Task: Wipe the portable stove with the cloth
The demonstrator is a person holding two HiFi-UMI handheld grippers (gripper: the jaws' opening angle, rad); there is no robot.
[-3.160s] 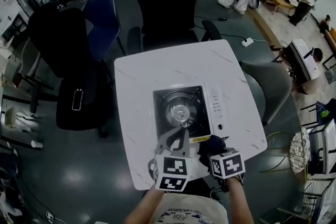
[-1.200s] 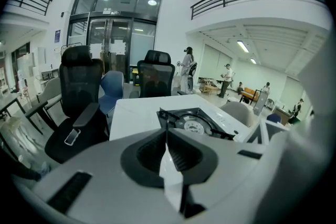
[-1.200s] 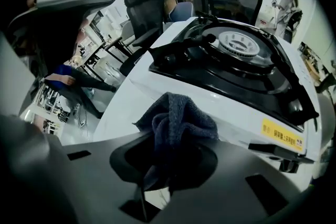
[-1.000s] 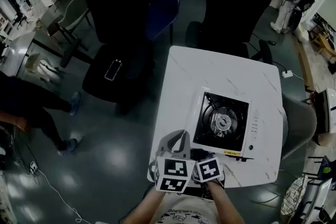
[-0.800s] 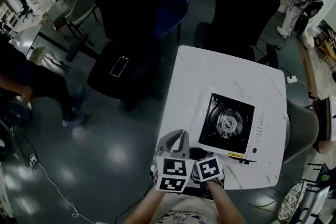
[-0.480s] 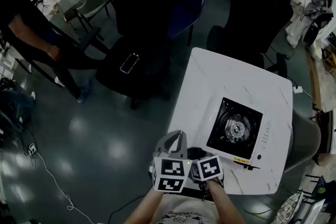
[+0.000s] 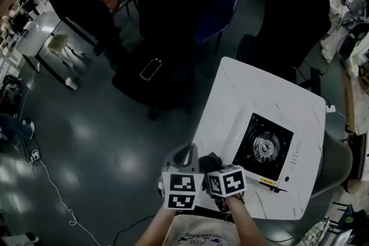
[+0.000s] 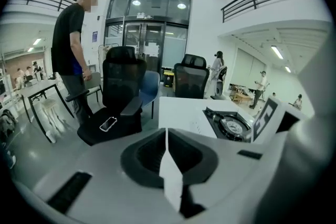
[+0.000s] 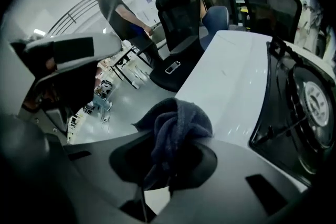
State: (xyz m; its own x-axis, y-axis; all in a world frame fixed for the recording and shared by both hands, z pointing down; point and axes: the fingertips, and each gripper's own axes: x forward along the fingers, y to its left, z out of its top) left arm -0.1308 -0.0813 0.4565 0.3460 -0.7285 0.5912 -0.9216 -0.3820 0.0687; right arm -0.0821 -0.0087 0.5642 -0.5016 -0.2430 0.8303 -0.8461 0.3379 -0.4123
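In the head view, the portable stove (image 7: 265,147) is seen on the near right part of the white table (image 7: 253,89), with its burner and pan support uncovered. Both tools are held low by the table's near left corner, close to the person's body. The left gripper (image 7: 184,154) is placed just beside the right gripper (image 7: 211,163). The dark cloth (image 7: 210,158) is bunched at the right gripper's tip, near the stove but apart from it.

In the left gripper view, the left gripper (image 8: 167,157) is shown with its jaws pressed together and nothing caught between them. The stove (image 8: 231,124) is seen ahead and to the right on the table (image 8: 178,110). A phone (image 8: 107,123) lies on a black chair (image 8: 121,97) farther left.

In the right gripper view, the right gripper (image 9: 157,165) is clamped on the cloth (image 9: 176,126), which is gathered into a wad standing up from the jaws. The stove (image 9: 302,97) fills the right edge, and bare tabletop (image 9: 231,76) lies between it and the wad.

The step in hand is judged to be the carry of the cloth to the stove; no contact is seen, so wiping is taken as not yet begun. Next, the wad would need to be brought right and lowered flat onto the stove's top. The raised pan support would best be worked around so that the cloth is not snagged. The empty left gripper could be used to steady the stove's body.
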